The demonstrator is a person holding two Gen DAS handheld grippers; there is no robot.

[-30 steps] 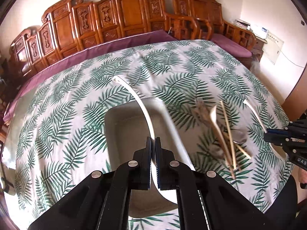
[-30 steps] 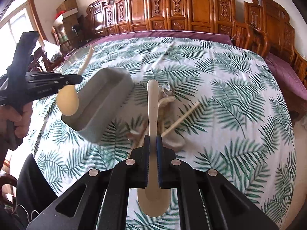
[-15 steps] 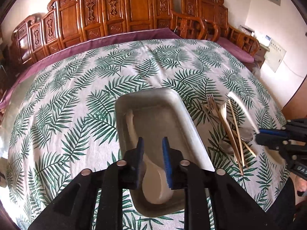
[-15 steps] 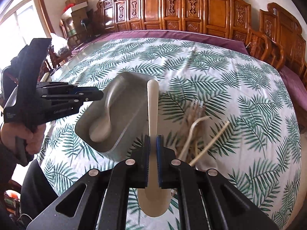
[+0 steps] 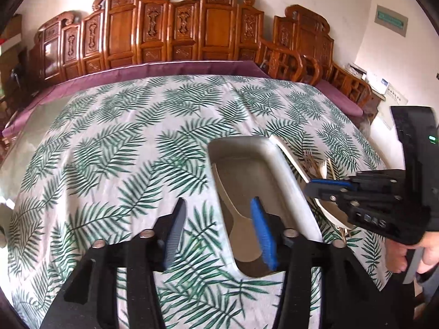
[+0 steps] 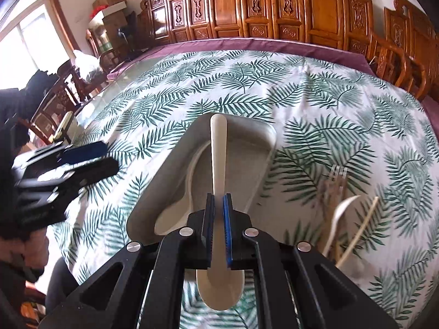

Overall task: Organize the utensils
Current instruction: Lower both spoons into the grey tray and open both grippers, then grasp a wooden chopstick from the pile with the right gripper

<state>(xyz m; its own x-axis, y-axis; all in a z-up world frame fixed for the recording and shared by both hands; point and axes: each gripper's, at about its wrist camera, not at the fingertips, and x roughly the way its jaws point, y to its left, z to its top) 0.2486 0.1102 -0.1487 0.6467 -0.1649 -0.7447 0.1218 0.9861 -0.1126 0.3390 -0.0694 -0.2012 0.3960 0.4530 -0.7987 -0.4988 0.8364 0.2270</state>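
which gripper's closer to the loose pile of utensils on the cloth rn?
Right. The right gripper, shut on a spoon, sits between the tray and the pile of utensils. The left gripper, jaws opening and empty, is over the tray's far side.

Both grippers are matte black plastic; the left gripper [image 5: 218, 222] shows ribbed blue pads and silver screw heads, the right gripper [image 6: 218, 229] the same blue-lined fingers [image 6: 227, 227].
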